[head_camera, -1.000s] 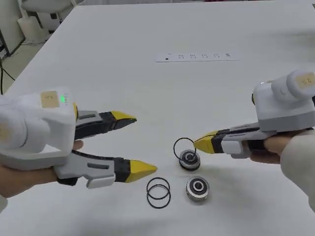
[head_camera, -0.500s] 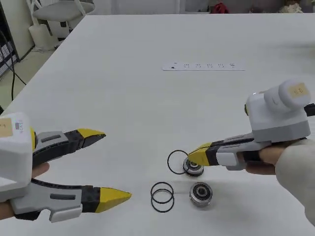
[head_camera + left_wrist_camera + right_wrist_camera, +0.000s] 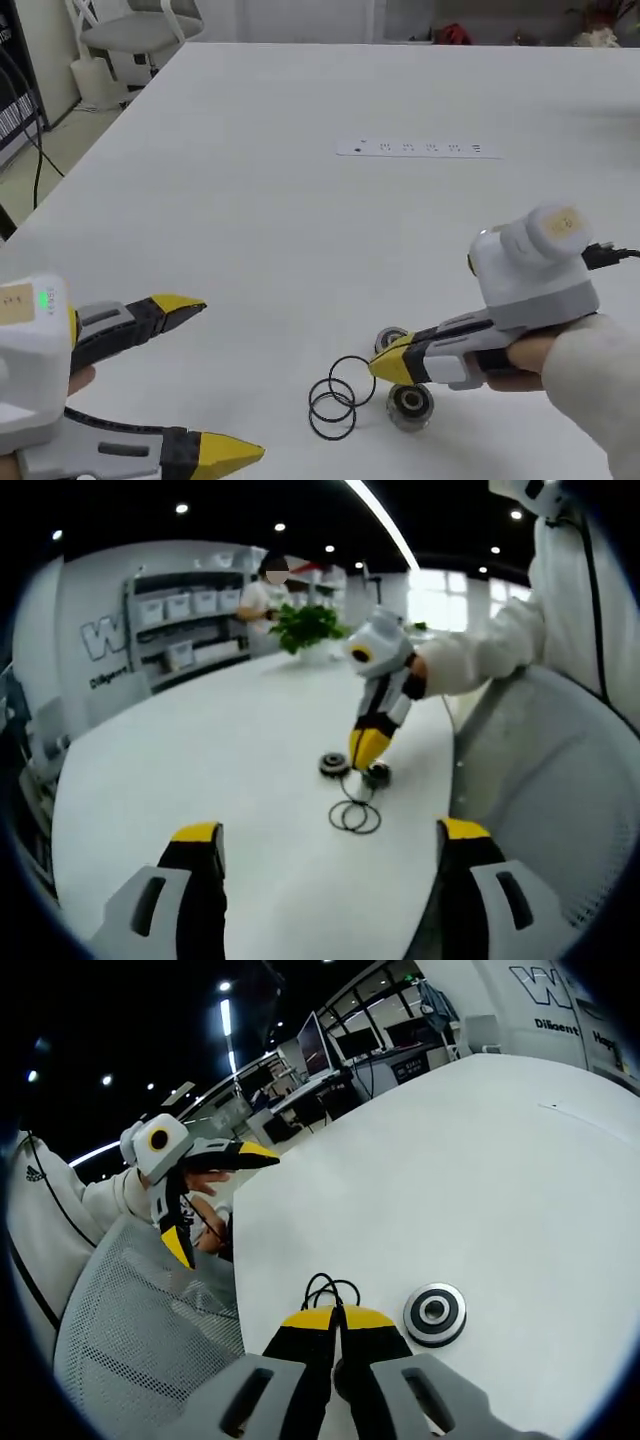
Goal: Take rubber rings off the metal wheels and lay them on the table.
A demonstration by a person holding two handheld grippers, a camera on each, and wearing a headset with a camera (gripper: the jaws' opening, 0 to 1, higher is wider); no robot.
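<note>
Surface: a white table [image 3: 250,180] in an open workroom; a power strip [image 3: 415,149] lay far across it.
Rubber ring: the rubber ring [image 3: 350,372] was free of any wheel, low at the table and overlapping the pile beside it.
Laid rings: the two laid rings [image 3: 333,410] lay flat, overlapping each other.
Metal wheels: the near wheel [image 3: 410,402] sat just beside the rings; the far wheel [image 3: 390,340] sat just behind the yellow tips. Whether either carried a ring could not be told.
Right gripper: the right gripper [image 3: 383,366] had its jaws closed together on the rubber ring's edge.
Left gripper: the left gripper [image 3: 210,380] stood spread wide, holding nothing, well apart from the work.
Step in hand: judged to be laying down a third ring.
Next move: judged to call for opening the jaws so the ring drops flat, then lifting clear without dragging it.
</note>
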